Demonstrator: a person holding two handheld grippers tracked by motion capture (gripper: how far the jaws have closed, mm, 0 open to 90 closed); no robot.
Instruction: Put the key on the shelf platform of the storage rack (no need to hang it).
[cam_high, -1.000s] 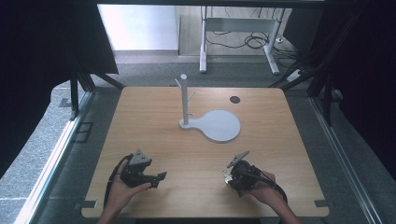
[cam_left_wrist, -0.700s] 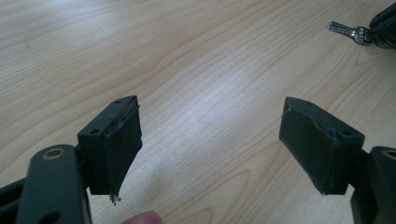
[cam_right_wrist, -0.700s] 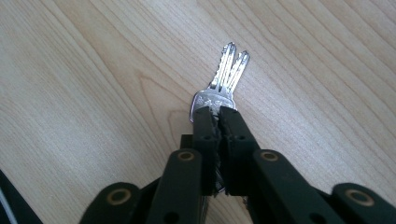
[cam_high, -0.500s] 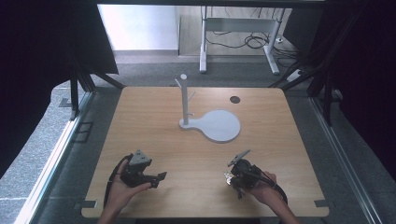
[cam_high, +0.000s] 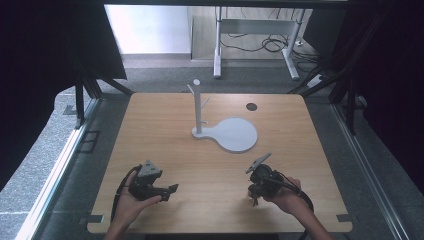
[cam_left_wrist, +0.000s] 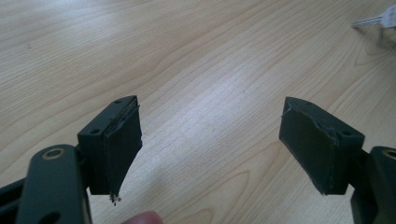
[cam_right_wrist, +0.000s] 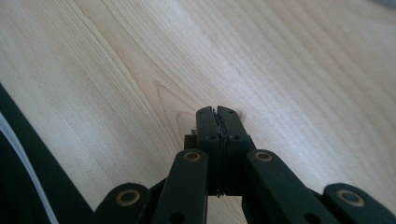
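My left gripper (cam_high: 171, 190) lies low over the wooden table (cam_high: 160, 130) near its front left, held in a hand, jaws pointing right. In the left gripper view my left gripper (cam_left_wrist: 210, 123) stands open, with bare wood between its pads (cam_left_wrist: 122, 140). My right gripper (cam_high: 254, 198) is held at the front right, tips tilted down toward the front edge. In the right gripper view my right gripper (cam_right_wrist: 218, 112) is shut, pads pressed together with nothing between them, just above the wood.
A white peg stand (cam_high: 197, 105) rises mid-table from a flat, rounded white base (cam_high: 236, 135). A small dark round spot (cam_high: 251, 106) marks the far right of the table. The table's front edge (cam_right_wrist: 32, 168) runs close by the right gripper.
The right gripper has lifted slightly off the table with its hand. The left gripper has stayed where it was.
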